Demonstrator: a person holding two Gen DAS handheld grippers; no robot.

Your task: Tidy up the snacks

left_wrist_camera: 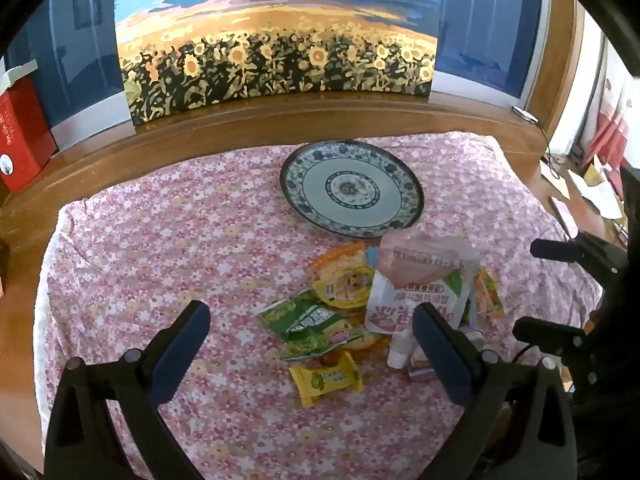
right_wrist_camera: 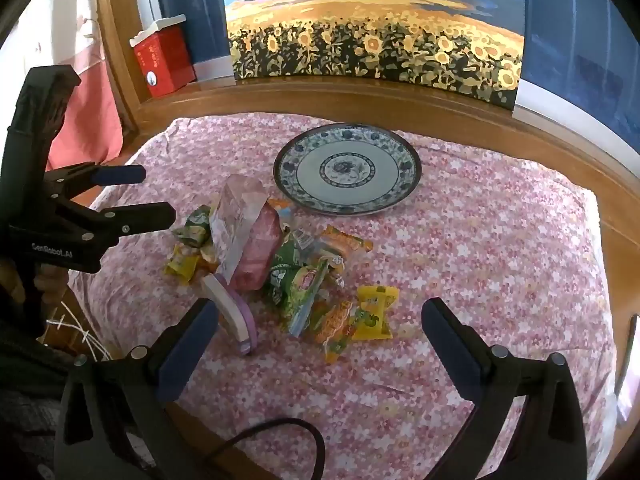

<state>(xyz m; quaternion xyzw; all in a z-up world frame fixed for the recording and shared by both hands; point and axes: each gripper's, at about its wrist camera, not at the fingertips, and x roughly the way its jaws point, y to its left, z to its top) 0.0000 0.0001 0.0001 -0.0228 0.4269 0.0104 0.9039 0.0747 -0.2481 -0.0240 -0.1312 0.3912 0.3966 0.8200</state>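
The pile of snacks (left_wrist_camera: 372,312) lies on the pink flowered cloth (left_wrist_camera: 160,240), just ahead of both pairs of jaws and short of the blue-and-white plate (left_wrist_camera: 352,188), which sits bare farther on, beyond the pile. Tallest in the heap is a pink-and-white pouch (left_wrist_camera: 416,284), leaning over green packets (left_wrist_camera: 308,320) and orange ones; a yellow wrapped sweet (left_wrist_camera: 326,378) lies nearest the left gripper (left_wrist_camera: 312,344), between its two fingers but below them, untouched. That gripper's jaws stand spread as wide as they go, holding nothing, and its right finger covers part of the pouch's foot. The right gripper (right_wrist_camera: 320,336) is likewise spread fully and empty; from its view another yellow sweet (right_wrist_camera: 376,312) and an orange packet (right_wrist_camera: 340,328) lie between its fingers, and a flat purple-edged pack (right_wrist_camera: 236,312) rests just beside its left finger. Behind the plate a sunflower painting (right_wrist_camera: 376,40) leans on the wooden ledge (right_wrist_camera: 360,100), with a red box (right_wrist_camera: 164,60) off to the left.
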